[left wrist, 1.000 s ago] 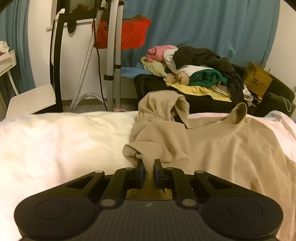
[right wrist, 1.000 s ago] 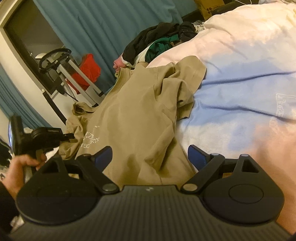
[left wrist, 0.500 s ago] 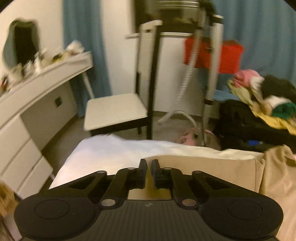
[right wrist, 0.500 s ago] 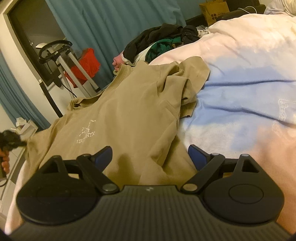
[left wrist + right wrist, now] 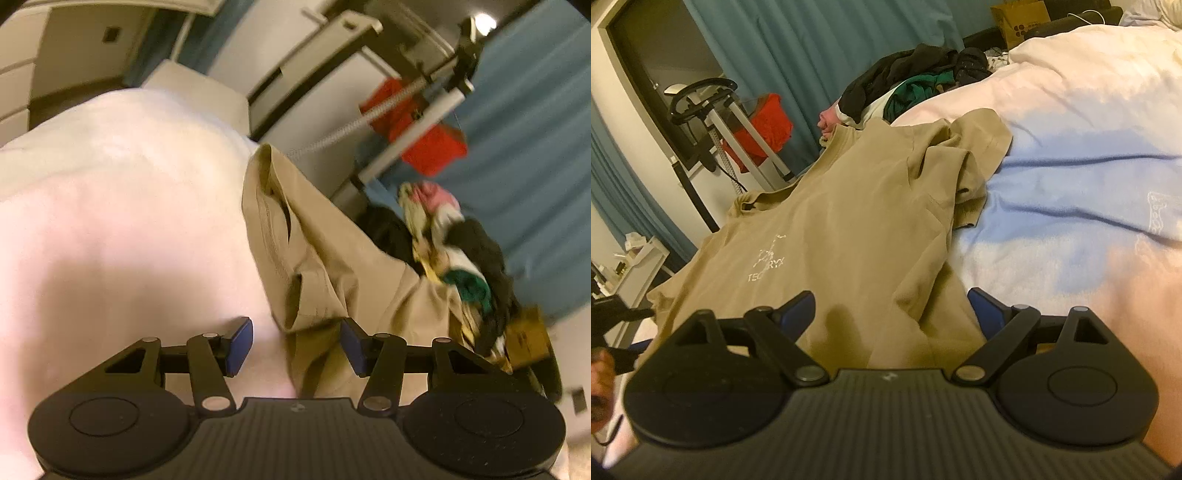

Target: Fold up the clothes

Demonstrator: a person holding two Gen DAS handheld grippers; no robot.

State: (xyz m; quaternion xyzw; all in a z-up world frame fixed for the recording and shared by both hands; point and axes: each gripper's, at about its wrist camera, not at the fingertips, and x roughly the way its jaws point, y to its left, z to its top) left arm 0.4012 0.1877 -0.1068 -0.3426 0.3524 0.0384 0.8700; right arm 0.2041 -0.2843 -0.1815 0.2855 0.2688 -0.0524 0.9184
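A tan T-shirt [image 5: 842, 229] with a white chest print lies spread on the pale bed cover [image 5: 1071, 122], its right sleeve bunched near the middle of the bed. In the left wrist view its left sleeve [image 5: 295, 251] lies flat, hem toward the bed's edge. My left gripper [image 5: 296, 345] is open and empty just above that sleeve's corner; it also shows at the left edge of the right wrist view [image 5: 617, 321]. My right gripper [image 5: 892, 312] is open and empty over the shirt's lower hem.
A heap of clothes [image 5: 908, 81] sits beyond the bed by a teal curtain [image 5: 812, 44]. A garment steamer stand [image 5: 713, 110] with a red item, a white chair [image 5: 199, 88] and a white dresser [image 5: 48, 48] stand past the bed's left edge.
My left gripper pulled the bunched left sleeve out flat toward the bed's edge, then opened and let it go. The right gripper has stayed open over the hem.
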